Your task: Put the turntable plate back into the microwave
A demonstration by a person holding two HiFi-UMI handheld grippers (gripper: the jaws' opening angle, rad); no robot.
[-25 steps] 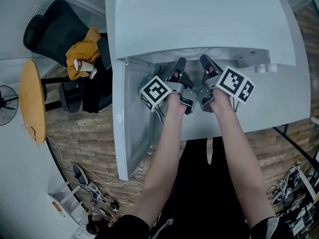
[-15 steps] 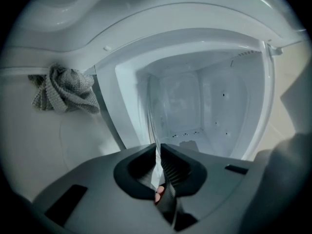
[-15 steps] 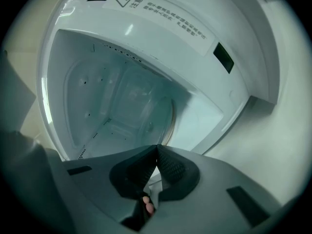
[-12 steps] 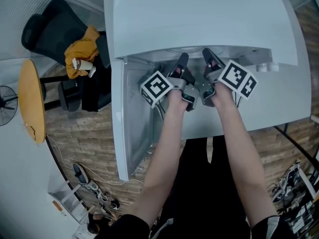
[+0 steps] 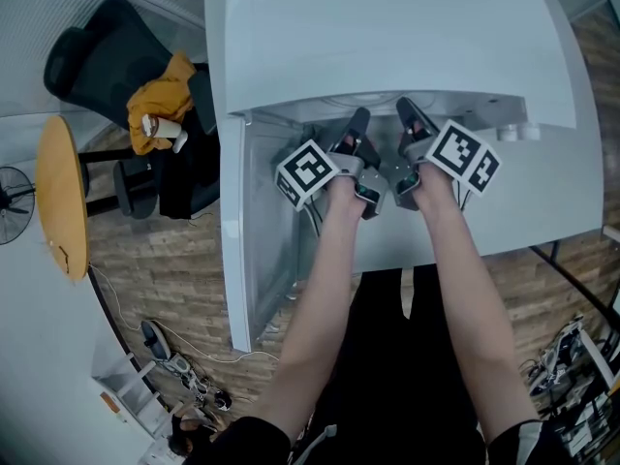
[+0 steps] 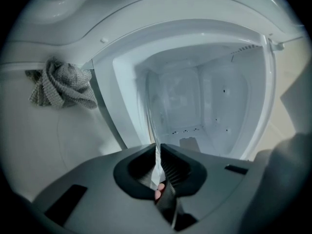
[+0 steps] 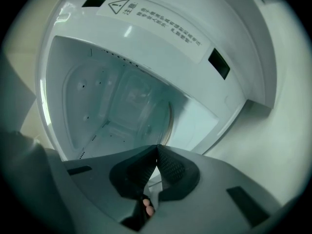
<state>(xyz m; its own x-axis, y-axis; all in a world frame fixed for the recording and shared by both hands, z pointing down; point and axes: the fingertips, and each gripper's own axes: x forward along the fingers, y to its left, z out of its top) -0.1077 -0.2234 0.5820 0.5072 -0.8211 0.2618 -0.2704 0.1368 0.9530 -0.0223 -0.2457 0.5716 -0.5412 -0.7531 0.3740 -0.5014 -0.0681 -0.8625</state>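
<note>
- Clamping the turntable plate (image 6: 151, 123) by its thin glass rim: left gripper (image 6: 157, 146), jaws pressed nearly together, plate seen edge-on between the pads.
- Pinching the same plate on its other side: right gripper (image 7: 156, 148), jaws closed tight on the clear rim.
- Carried between both grippers at the mouth of the microwave (image 5: 387, 37), far edge reaching into the white cavity (image 6: 204, 101).
- Swung open at the left of the opening: microwave door (image 5: 254, 231).
- Stuck above the opening: warning label (image 7: 156, 21).
- Lying crumpled beside the microwave's left side: grey cloth (image 6: 62, 84).
- Standing well apart on the wood floor: dark chair (image 5: 97, 61) bearing a yellow garment (image 5: 163, 95); round wooden table (image 5: 62, 197).
</note>
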